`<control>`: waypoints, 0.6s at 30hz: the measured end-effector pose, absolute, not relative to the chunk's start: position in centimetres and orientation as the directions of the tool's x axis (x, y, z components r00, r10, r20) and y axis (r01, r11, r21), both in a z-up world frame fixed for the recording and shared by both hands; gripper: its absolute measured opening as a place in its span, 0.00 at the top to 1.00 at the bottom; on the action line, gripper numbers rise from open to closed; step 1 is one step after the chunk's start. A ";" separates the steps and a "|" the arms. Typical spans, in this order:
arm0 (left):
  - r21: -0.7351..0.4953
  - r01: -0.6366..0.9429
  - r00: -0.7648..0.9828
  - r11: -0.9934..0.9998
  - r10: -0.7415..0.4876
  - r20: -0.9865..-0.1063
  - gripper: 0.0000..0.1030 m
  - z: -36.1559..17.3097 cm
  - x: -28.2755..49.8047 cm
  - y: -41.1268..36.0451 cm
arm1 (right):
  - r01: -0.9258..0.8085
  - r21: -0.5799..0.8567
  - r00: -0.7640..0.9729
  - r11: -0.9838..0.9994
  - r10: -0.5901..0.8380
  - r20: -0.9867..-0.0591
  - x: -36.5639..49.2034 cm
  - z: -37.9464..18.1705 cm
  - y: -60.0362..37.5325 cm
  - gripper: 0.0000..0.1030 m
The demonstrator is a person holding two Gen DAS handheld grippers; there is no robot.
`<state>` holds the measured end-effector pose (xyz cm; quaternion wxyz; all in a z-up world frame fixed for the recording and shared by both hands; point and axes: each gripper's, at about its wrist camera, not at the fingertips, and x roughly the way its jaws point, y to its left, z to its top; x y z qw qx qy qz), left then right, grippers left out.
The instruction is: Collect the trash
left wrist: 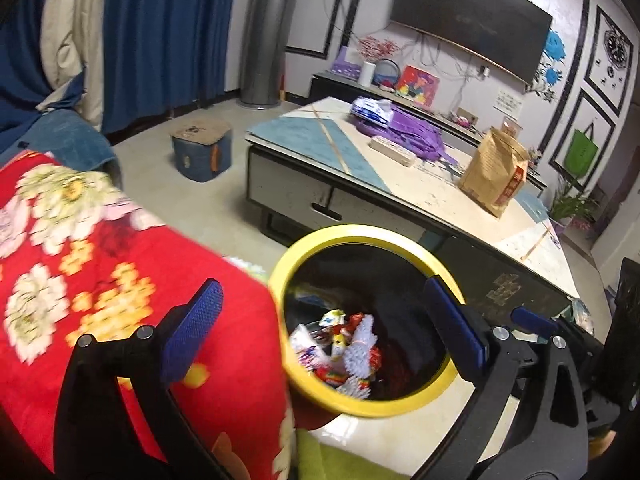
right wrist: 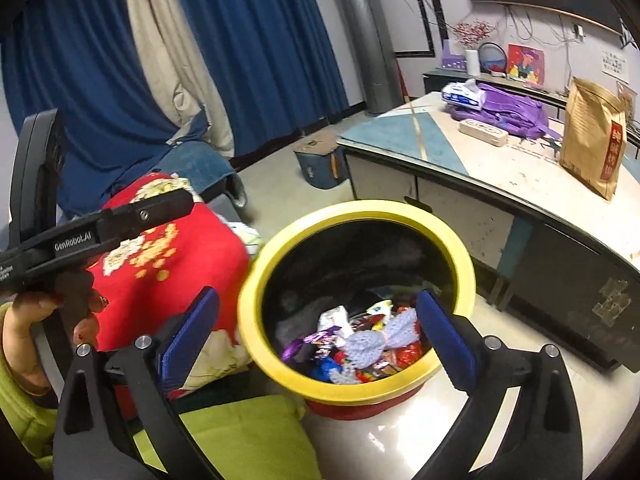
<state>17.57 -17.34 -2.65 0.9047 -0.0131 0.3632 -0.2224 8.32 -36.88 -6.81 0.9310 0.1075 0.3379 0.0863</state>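
Standing on a pale tiled floor (right wrist: pixel 404 436), a trash bin (right wrist: pixel 360 396) with a yellow rim is being seen from above by both wrist cameras, and it is being kept between a red floral blanket (left wrist: pixel 120 280) on one side and a low counter (left wrist: pixel 404 184) on the other. Crumpled wrappers (right wrist: pixel 360 344) and a pale knitted piece are lying in a heap at the bottom of the bin. The left hand-held gripper (left wrist: pixel 320 332) is being held wide apart above the bin, with nothing between its blue pads (left wrist: pixel 192 328); the right hand-held gripper (right wrist: pixel 316 336) is likewise being held wide, empty, over the rim. The counter is being occupied by a brown paper bag (right wrist: pixel 592 136), a purple bag (right wrist: pixel 508 114), a white tissue pack (right wrist: pixel 464 94) and a pale power strip (right wrist: pixel 482 130). Blue curtains (right wrist: pixel 256 44) are hanging behind, a dark screen (left wrist: pixel 468 16) is mounted on the wall, and a blue stool (left wrist: pixel 202 152) is standing on the floor near a grey pipe (left wrist: pixel 266 32). The bin's red base is being largely hidden by its own rim, the wrappers are being blurred past reading, and the person is being cut off to a hand (right wrist: pixel 48 320) and a green sleeve at the right view's left edge.
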 end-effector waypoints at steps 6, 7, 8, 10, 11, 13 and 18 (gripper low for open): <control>-0.174 0.320 0.699 0.931 -0.356 -0.621 0.10 -1.3 14.6 -13.1 | -0.117 0.219 0.788 0.969 0.224 -0.573 7.3 -5.2 -34.1 0.06; -0.174 0.311 0.705 0.934 -0.350 -0.617 0.10 -1.2 14.2 -12.5 | -0.121 0.211 0.795 0.970 0.222 -0.564 7.0 -5.0 -33.6 0.06; -0.166 0.296 0.716 0.941 -0.333 -0.614 0.10 -1.0 13.5 -11.6 | -0.123 0.204 0.804 0.971 0.218 -0.553 6.8 -4.7 -33.1 0.06; -0.156 0.276 0.733 0.948 -0.313 -0.604 0.10 -1.0 12.5 -10.6 | -0.129 0.202 0.817 0.971 0.220 -0.533 6.4 -4.5 -32.2 0.06; -0.154 0.261 0.743 0.953 -0.300 -0.598 0.10 -0.9 11.8 -9.9 | -0.137 0.208 0.825 0.969 0.228 -0.518 6.1 -4.3 -31.6 0.06; -0.161 0.234 0.755 0.959 -0.284 -0.591 0.10 -0.8 10.7 -8.5 | -0.135 0.206 0.839 0.969 0.222 -0.496 5.6 -4.1 -31.0 0.06; -0.125 0.179 0.802 0.976 -0.218 -0.556 0.10 -0.8 8.1 -6.5 | -0.099 0.190 0.903 0.977 0.168 -0.396 3.3 -3.8 -29.1 0.06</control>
